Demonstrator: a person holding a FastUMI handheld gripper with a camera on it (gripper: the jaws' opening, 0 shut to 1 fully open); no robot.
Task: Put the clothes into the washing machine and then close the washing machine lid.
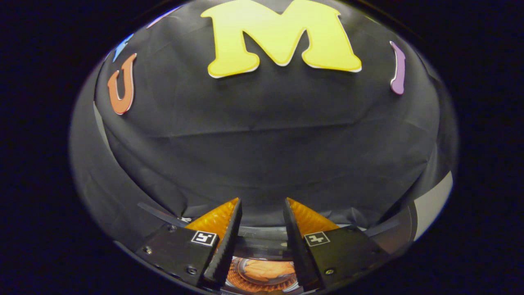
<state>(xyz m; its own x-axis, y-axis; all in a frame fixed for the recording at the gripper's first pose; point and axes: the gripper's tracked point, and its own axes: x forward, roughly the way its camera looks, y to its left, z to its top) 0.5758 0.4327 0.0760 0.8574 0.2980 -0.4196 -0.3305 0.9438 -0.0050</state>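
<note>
My gripper (262, 201) is open and points up at the black cloth wall, with nothing between its fingertips. Low down between the finger bases I see a round opening with a ribbed orange rim, the washing machine drum (235, 279). An orange piece of clothing (268, 269) lies inside it. A dark glossy band (262, 246) crosses just above the opening; it may be the lid, but I cannot tell. The fingers hide the rest of the machine.
The black cloth wall (262, 143) stands close ahead of the fingers. A dark curved edge (393, 231) and a pale surface (434, 200) sit off to the right of the fingers.
</note>
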